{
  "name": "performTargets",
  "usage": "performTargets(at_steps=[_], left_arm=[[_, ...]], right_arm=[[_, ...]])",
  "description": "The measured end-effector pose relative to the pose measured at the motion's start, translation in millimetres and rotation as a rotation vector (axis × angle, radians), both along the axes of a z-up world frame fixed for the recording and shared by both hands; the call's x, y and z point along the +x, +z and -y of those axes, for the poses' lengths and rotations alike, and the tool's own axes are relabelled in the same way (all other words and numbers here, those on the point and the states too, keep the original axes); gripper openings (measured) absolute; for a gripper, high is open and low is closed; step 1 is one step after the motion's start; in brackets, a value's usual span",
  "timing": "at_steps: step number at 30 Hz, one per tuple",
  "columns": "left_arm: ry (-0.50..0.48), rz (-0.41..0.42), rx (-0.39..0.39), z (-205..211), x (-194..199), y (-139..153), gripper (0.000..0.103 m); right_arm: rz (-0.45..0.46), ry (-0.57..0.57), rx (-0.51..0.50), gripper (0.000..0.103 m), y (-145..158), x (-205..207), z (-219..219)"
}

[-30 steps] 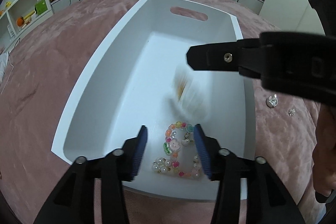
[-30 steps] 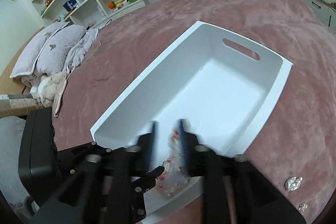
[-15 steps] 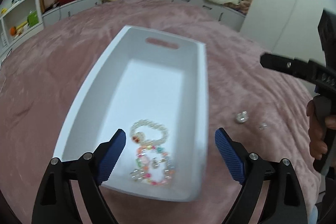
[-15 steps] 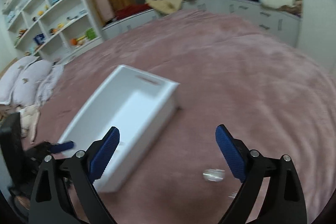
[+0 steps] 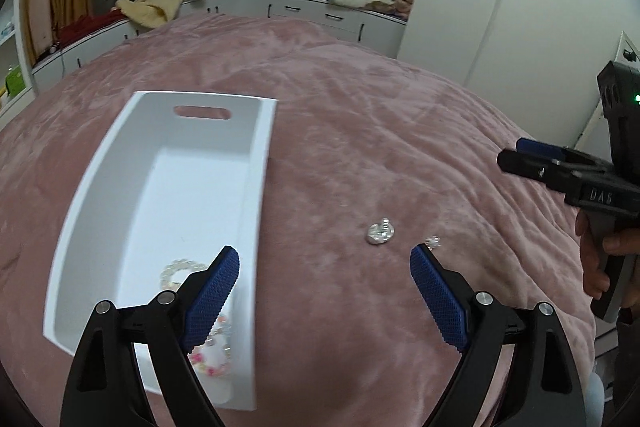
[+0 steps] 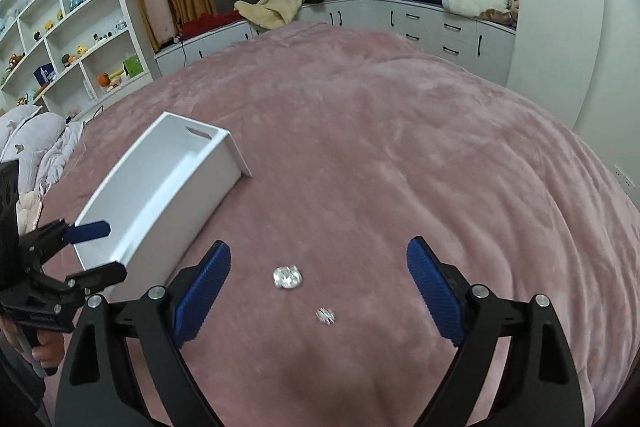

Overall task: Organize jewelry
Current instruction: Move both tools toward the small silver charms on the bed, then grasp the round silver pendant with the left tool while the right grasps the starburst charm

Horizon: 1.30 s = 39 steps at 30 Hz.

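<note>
Right gripper (image 6: 318, 291), jaws wide, empty and closing slightly, frames the round silver piece (image 6: 286, 277) and smaller stud (image 6: 326, 315) at lower centre; left gripper (image 5: 324, 291), also wide and empty, sits nearer the white bin (image 5: 256, 187).

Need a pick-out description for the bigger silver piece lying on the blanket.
Start at the white bin on the pink blanket. Two small silver pieces lie on the blanket outside it. The bigger silver piece is the round, sparkly one nearer the bin; the small earring beside it is much tinier.
</note>
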<state>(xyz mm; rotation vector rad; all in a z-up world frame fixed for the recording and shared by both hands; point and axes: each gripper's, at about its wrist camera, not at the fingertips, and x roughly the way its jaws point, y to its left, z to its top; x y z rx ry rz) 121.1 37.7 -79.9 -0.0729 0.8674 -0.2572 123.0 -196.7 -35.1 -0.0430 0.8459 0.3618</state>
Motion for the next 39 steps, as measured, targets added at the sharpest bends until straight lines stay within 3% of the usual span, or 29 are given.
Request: performTargets(at_steps=[5,18,24,26,29,33,35,39], left_arm=[[-0.039,-0.011,-0.003,21.1,6.8,-11.3,0.089],[-0.147,-0.056,-0.027,71.7,42.0,-70.0,0.088],[-0.172,-0.088,-0.042,83.9,65.9,-98.8,0.077],[-0.173,-0.105,-0.041,88.5,75.3,-108.4,0.069],[-0.162,-0.121,-0.046,91.1,86.6,-118.3,0.060],[-0.139,-0.132,-0.032,93.9,95.8,-129.9,0.050],[-0.135,-0.139,-0.033,94.4,96.5,-133.4,0.041],[-0.142,-0.136,-0.032,95.4,92.9,-133.0,0.037]], right_arm=[[-0.024,0.004,0.009,0.085,-21.6,-6.6,11.1],[-0.131,0.041,0.041,0.063,-107.0,-6.7,23.7],[-0.120,0.083,0.046,0.060,-132.6,-2.5,13.0],[-0.113,0.096,0.047,0.059,-137.6,0.1,8.2],[-0.104,0.098,0.031,0.050,-144.8,4.5,2.5],[-0.099,0.101,0.047,0.022,-150.1,4.0,4.1],[-0.092,0.102,0.044,0.021,-149.8,1.9,3.3],[-0.077,0.101,0.027,0.021,-147.9,0.1,2.3]])
